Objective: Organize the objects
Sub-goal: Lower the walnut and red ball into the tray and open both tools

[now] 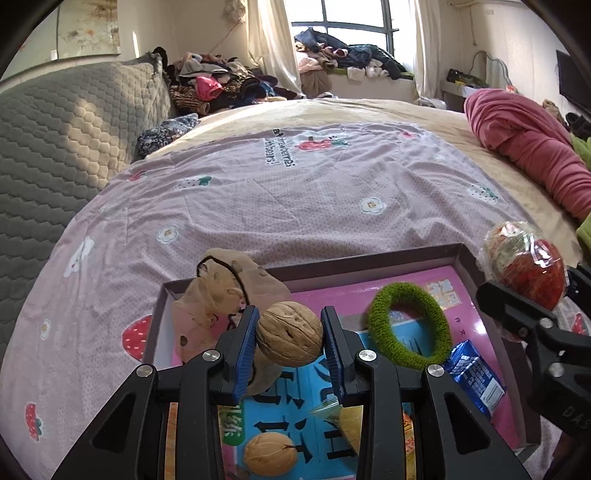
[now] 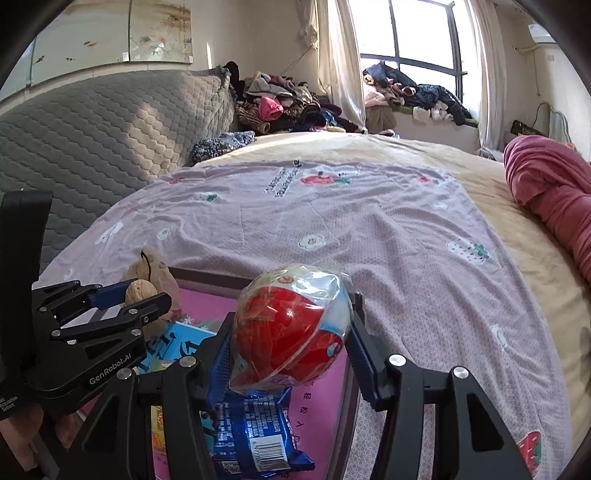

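Bright window (image 2: 424, 44) backlight, sharp frames, fisheye-bent edges

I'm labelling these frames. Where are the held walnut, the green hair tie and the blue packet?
walnut (image 1: 289, 334), left wrist view, middle of the shell.
green hair tie (image 1: 384, 345), left wrist view, its lower left band.
blue packet (image 2: 251, 428), right wrist view, middle of the wrapper.

The left wrist camera sits just behind the left claw (image 1: 289, 334) and looks forward and downward along its fingers, close over the tray (image 1: 369, 264) on the bed (image 1: 295, 206), with the window (image 1: 354, 18) far beyond the claw's tips. The right wrist camera sits just behind the right claw (image 2: 291, 339), facing much the same way from the tray's right edge. Both views share the tray, the bedspread beyond the claws, the headboard (image 2: 92, 136) to their left and the window, and each shows the other claw at its side.
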Motion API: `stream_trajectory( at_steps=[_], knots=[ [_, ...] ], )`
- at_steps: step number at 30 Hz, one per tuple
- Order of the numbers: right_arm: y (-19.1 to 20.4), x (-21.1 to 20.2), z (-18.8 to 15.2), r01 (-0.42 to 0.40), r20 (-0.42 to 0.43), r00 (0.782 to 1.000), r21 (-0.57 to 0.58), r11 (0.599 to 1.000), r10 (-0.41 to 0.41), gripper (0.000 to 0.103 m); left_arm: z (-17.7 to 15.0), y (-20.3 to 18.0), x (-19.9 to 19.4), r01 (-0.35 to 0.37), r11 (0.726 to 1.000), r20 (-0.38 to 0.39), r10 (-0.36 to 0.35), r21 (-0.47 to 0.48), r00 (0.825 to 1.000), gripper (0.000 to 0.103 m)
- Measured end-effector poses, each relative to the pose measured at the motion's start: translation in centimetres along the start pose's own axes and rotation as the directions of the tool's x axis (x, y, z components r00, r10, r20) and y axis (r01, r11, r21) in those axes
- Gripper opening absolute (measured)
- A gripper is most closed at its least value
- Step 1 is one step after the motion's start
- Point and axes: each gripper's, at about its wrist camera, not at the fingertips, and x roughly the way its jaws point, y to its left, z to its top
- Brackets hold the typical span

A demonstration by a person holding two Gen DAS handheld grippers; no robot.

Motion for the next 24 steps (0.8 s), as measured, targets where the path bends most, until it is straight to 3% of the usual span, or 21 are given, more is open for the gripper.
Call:
stream_trajectory(
  at_steps=[24],
  knots=[
    [0.2,3.6,-1.9,0.023,-0.148,0.989,-0.012,1.000,-0.025,0.056,-1.2,-1.0,4.9,0.002,1.000,-0.144,-0.001,0.008,0.990,0.036]
  ],
)
